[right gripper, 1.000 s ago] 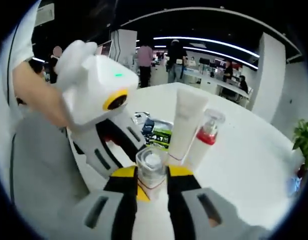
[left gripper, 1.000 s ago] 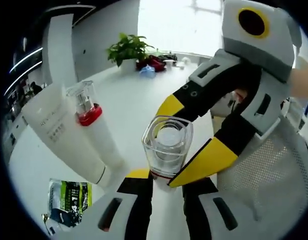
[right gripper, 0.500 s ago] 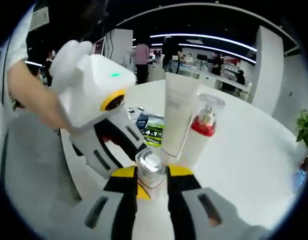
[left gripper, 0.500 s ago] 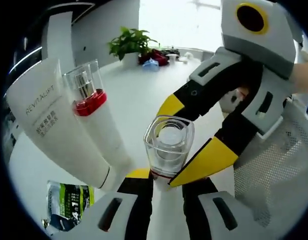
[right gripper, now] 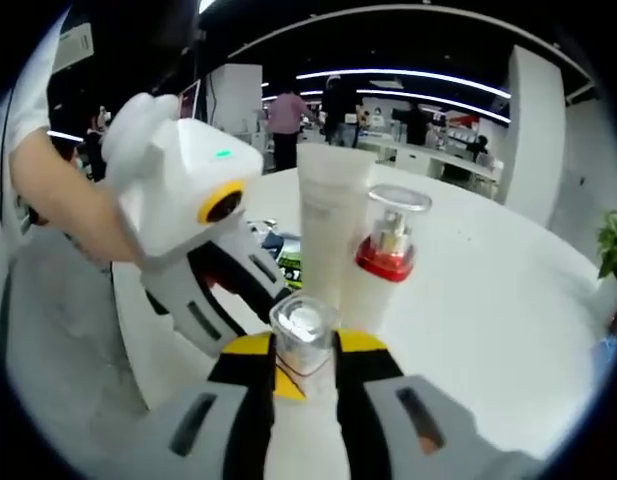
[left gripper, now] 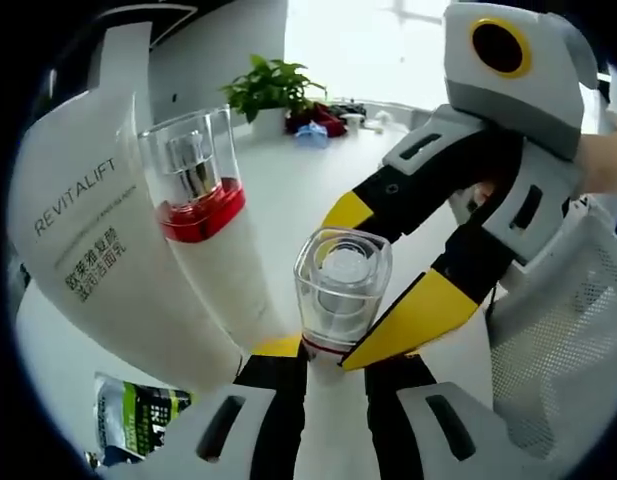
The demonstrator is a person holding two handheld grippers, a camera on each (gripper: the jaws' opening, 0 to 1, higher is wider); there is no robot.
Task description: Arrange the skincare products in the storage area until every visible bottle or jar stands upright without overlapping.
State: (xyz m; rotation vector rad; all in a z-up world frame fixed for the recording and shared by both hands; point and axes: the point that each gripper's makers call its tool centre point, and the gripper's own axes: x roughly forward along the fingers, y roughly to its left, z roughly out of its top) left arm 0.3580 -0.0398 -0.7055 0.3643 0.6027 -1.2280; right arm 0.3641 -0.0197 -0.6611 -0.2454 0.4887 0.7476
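Observation:
A small bottle with a clear square cap (left gripper: 340,285) stands between the jaws of my left gripper (left gripper: 333,355), which is shut on its lower part. My right gripper (left gripper: 383,265) reaches in from the right, its yellow-tipped jaws closed on the same bottle. In the right gripper view the bottle (right gripper: 301,330) sits between my right gripper (right gripper: 305,350) jaws, with the left gripper (right gripper: 268,320) at its left side. Just left of it stand a white REVITALIFT tube (left gripper: 98,250) and a pump bottle with a red collar (left gripper: 203,200), both upright and close together.
The round white table (right gripper: 488,290) carries a green-and-black packet (left gripper: 138,415) behind the tube. A potted plant (left gripper: 273,85) and small items sit at the far edge. A grey mesh chair (left gripper: 558,340) is on the right. People stand in the background.
Both grippers have carried the clear-capped bottle closer to the tube and the pump bottle, which now loom larger right beside it. The grip on the bottle is unchanged.

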